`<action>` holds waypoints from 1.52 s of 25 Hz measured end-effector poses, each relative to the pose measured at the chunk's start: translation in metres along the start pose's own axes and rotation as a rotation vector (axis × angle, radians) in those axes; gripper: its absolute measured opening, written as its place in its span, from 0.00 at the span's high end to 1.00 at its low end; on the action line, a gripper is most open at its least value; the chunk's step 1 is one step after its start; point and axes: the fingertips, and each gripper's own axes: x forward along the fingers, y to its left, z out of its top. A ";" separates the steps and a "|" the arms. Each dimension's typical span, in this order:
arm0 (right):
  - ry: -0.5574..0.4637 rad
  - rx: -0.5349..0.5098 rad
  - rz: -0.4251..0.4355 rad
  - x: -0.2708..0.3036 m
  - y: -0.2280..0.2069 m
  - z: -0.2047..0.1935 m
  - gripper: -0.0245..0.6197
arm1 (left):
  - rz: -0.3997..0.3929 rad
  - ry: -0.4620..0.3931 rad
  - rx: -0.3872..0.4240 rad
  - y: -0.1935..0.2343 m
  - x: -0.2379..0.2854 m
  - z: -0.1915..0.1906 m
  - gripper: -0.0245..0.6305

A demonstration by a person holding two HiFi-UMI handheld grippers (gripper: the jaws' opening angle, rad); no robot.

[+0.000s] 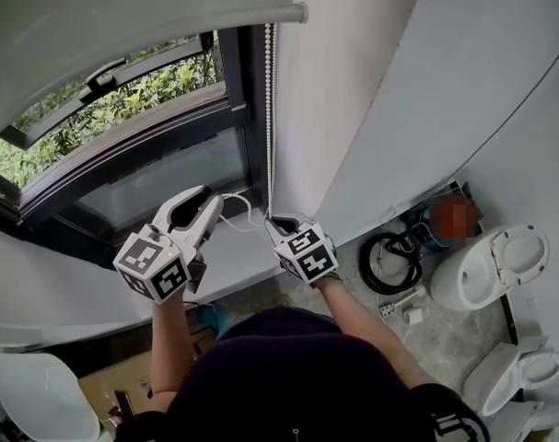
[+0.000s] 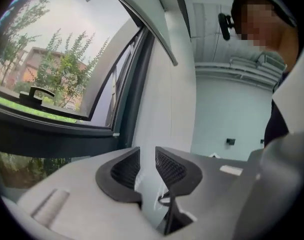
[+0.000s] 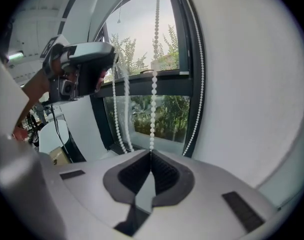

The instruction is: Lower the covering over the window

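Observation:
A grey roller blind (image 1: 122,26) hangs over the upper part of the window (image 1: 122,127); its bottom bar ends at the right jamb. A white bead chain (image 1: 270,109) drops down the right side of the frame. My right gripper (image 1: 272,221) is shut on one strand of this bead chain (image 3: 153,94), which rises straight out of its closed tips (image 3: 150,154). The slack loop runs left to my left gripper (image 1: 215,201), raised to about the same height and pointing level at the jamb. In its own view the left gripper (image 2: 147,156) shows a clear gap between its pads, which press on nothing.
A pale window sill (image 1: 233,256) lies just under both grippers. The white wall (image 1: 353,109) stands right of the chain. On the floor at the right are a white toilet (image 1: 491,265) and a black coiled hose (image 1: 390,261). A cardboard box (image 1: 104,385) sits lower left.

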 end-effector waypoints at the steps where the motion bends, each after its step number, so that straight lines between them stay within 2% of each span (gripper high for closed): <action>1: 0.001 -0.001 -0.004 0.000 -0.001 0.000 0.94 | -0.003 -0.055 -0.042 0.001 -0.005 0.011 0.84; 3: 0.001 -0.001 -0.011 -0.001 -0.003 -0.001 0.94 | 0.014 -0.151 -0.097 0.006 -0.016 0.033 0.84; 5: 0.001 -0.002 -0.013 -0.001 -0.003 -0.001 0.94 | 0.041 -0.181 -0.080 0.010 -0.023 0.045 0.84; 9: 0.006 -0.008 -0.007 0.000 0.001 -0.001 0.94 | 0.048 -0.149 -0.005 0.004 -0.019 0.049 0.84; 17: 0.008 -0.006 -0.007 -0.002 0.004 -0.003 0.94 | -0.050 -0.137 0.056 -0.031 0.026 0.059 0.84; 23: 0.005 -0.009 -0.008 -0.005 0.006 -0.004 0.94 | -0.117 -0.107 0.147 -0.058 0.058 0.064 0.84; 27: 0.004 -0.021 -0.009 -0.006 0.009 -0.004 0.94 | -0.156 -0.105 0.144 -0.069 0.073 0.067 0.84; 30: 0.002 -0.027 -0.008 -0.006 0.010 -0.004 0.94 | -0.139 -0.084 0.165 -0.069 0.082 0.066 0.85; 32: 0.001 -0.026 -0.006 -0.006 0.011 -0.003 0.94 | -0.161 -0.076 0.172 -0.073 0.084 0.064 0.93; 33: 0.002 -0.025 -0.004 -0.006 0.011 -0.003 0.94 | -0.181 -0.080 0.164 -0.076 0.084 0.064 0.93; 35: 0.022 -0.028 0.003 -0.005 0.010 -0.007 0.94 | -0.199 -0.076 0.154 -0.078 0.083 0.059 0.94; 38: 0.081 -0.028 0.018 0.000 0.010 -0.025 0.94 | -0.173 -0.015 0.183 -0.073 0.087 0.040 0.94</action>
